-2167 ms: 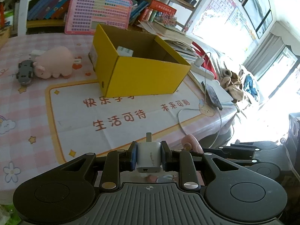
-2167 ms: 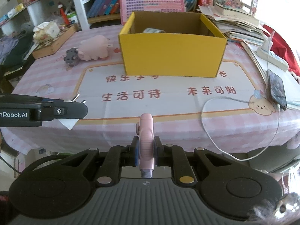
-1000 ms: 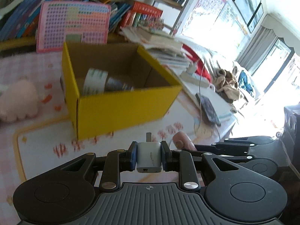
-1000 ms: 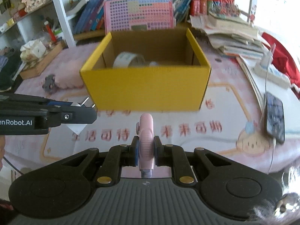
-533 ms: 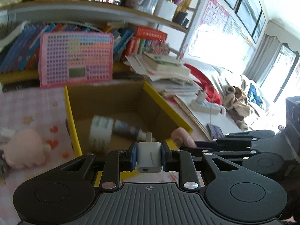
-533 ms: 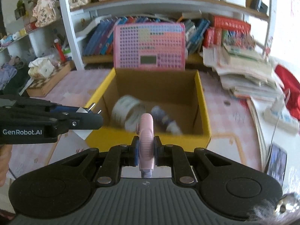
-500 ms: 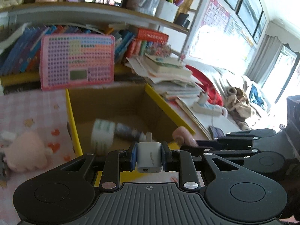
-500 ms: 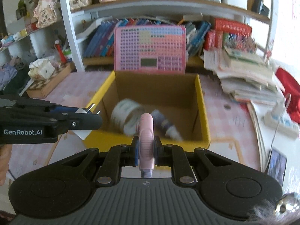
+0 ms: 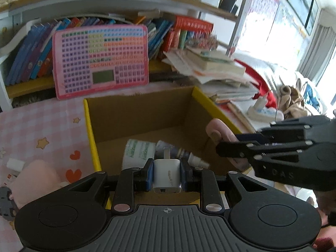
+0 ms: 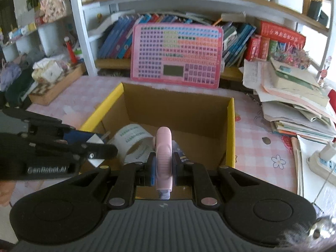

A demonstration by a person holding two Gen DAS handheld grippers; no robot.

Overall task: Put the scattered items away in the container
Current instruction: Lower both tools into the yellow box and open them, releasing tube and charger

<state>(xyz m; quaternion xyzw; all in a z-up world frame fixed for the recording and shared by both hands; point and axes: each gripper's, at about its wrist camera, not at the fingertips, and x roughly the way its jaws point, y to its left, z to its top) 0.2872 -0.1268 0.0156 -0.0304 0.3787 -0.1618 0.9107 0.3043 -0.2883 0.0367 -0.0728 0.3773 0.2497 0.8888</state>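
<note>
Two claws are hovering over the open yellow cardboard box [image 10: 231, 126] on the pink checked surface [image 10: 262, 147]. The left claw [image 9: 167, 175] is gripping a small white plug-in charger [image 9: 167, 176], prongs pointing forward above the box's near wall. The right claw [image 10: 163, 167] is clamping a slim pink oblong device [image 10: 163, 157] edge-on above the box interior. A white tape roll with green print [image 10: 132, 140] and a small bottle [image 9: 184, 154] are lying on the box floor.
</note>
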